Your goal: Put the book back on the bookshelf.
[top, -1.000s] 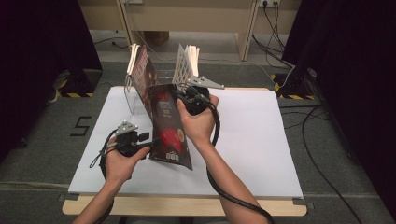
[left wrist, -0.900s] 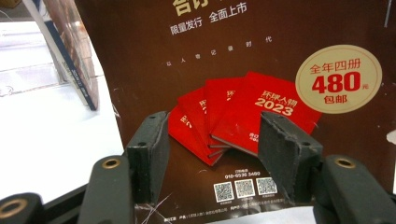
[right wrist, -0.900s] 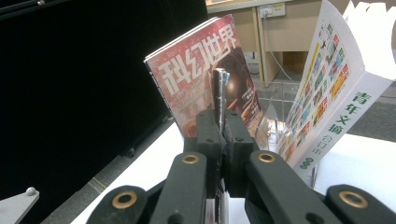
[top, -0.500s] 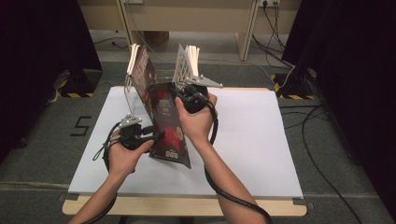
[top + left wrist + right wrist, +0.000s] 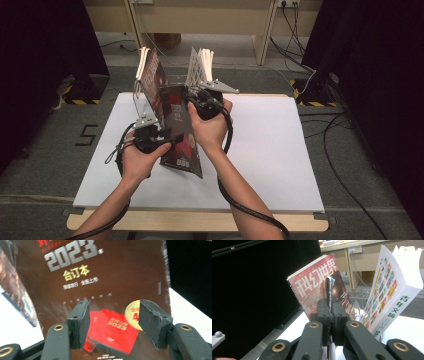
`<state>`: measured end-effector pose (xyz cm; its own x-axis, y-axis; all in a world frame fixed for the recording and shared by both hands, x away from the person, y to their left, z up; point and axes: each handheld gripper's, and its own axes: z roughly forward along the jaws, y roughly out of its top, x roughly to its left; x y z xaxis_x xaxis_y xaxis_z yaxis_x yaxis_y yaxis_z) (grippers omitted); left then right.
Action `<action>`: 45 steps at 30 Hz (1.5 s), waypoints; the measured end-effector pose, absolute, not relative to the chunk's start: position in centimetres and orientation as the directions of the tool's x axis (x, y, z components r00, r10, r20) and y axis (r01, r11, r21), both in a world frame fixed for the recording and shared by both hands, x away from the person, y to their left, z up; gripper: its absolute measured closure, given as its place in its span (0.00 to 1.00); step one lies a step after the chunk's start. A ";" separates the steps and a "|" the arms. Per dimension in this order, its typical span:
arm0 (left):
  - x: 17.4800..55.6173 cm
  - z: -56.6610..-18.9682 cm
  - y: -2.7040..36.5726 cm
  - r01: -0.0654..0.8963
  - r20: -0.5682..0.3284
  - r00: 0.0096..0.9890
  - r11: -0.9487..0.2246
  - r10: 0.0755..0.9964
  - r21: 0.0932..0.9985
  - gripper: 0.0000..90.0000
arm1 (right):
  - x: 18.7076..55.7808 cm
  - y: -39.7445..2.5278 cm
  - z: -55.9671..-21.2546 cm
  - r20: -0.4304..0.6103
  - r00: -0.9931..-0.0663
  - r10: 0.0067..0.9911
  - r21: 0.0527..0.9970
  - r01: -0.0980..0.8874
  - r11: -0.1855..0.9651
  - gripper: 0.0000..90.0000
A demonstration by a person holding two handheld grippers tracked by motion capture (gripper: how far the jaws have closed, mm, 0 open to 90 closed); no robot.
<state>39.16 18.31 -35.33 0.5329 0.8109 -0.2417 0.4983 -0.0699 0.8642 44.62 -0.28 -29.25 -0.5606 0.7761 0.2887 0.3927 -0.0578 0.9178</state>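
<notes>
Right tool (image 5: 196, 98) is clamped on the top edge of the dark brown 2023 magazine (image 5: 177, 131), jaws pinched tight on the thin edge as the right gripper view shows (image 5: 329, 307). The magazine hangs tilted over the near-left part of the white counter (image 5: 280, 150), its bottom corner near or on the sheet; can't tell if it touches. Left tool (image 5: 150, 137) sits at the magazine's left side, jaws spread wide with the cover between and beyond them (image 5: 112, 322), gripping nothing.

The clear acrylic rack (image 5: 172, 82) stands at the far edge, holding a red sci-fi magazine (image 5: 319, 282) on its left and a white thick digest (image 5: 397, 290) on its right, with a gap between them.

Risks, as I judge them:
- The grip is on one glossy edge only, so the magazine could slide out or swing and drop flat on the counter.
- The floppy cover may fan open or bend under its own weight, and pages could catch on the rack wall when it goes into the gap.
- The left tool is close to the cover; closing in the wrong spot may crease the cover or grab only a few pages.
- Pushing in skewed could knock the red magazine or the digest, or shove the light rack toward the far edge.
- The trailing cable (image 5: 227, 135) could snag the hand mid-move.
</notes>
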 end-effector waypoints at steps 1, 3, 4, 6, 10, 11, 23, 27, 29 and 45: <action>39.2 -35.1 18.3 0.496 -0.250 0.534 -0.060 0.808 0.866 0.48 | 44.6 -0.3 -29.2 0.283 -0.560 0.778 0.921 0.384 -0.058 0.97; 39.3 -34.6 18.1 0.489 -0.256 0.539 -0.050 0.803 0.871 0.48 | 44.7 -0.3 -29.2 0.279 -0.560 0.780 0.924 0.378 -0.059 0.97; 39.3 -34.4 18.0 0.482 -0.257 0.542 -0.045 0.800 0.875 0.47 | 44.7 -0.3 -29.1 0.280 -0.559 0.781 0.924 0.377 -0.061 0.97; 39.3 -33.9 17.8 0.470 -0.258 0.549 -0.038 0.795 0.882 0.47 | 44.8 -0.3 -29.1 0.277 -0.558 0.783 0.926 0.373 -0.062 0.97; 39.5 -33.0 17.1 0.460 -0.253 0.560 -0.042 0.789 0.887 0.46 | 44.8 -0.2 -29.0 0.274 -0.557 0.784 0.926 0.374 -0.058 0.97; 39.6 -32.8 16.8 0.459 -0.247 0.559 -0.047 0.792 0.887 0.46 | 44.9 -0.2 -29.0 0.270 -0.557 0.785 0.927 0.371 -0.056 0.97; 40.8 -31.9 14.5 0.455 -0.189 0.519 -0.083 0.833 0.886 0.45 | 45.1 0.1 -29.0 0.258 -0.556 0.790 0.928 0.370 -0.043 0.97; 41.1 -31.9 14.1 0.456 -0.181 0.498 -0.078 0.848 0.887 0.45 | 45.2 0.1 -29.1 0.252 -0.554 0.794 0.930 0.366 -0.040 0.97; 41.1 -32.0 13.8 0.454 -0.174 0.491 -0.080 0.854 0.888 0.44 | 45.2 0.1 -29.1 0.253 -0.552 0.794 0.929 0.369 -0.039 0.97; 41.3 -33.6 12.4 0.475 -0.165 0.424 -0.064 0.891 0.878 0.57 | 44.8 0.3 -29.1 0.256 -0.542 0.800 0.925 0.379 -0.040 0.96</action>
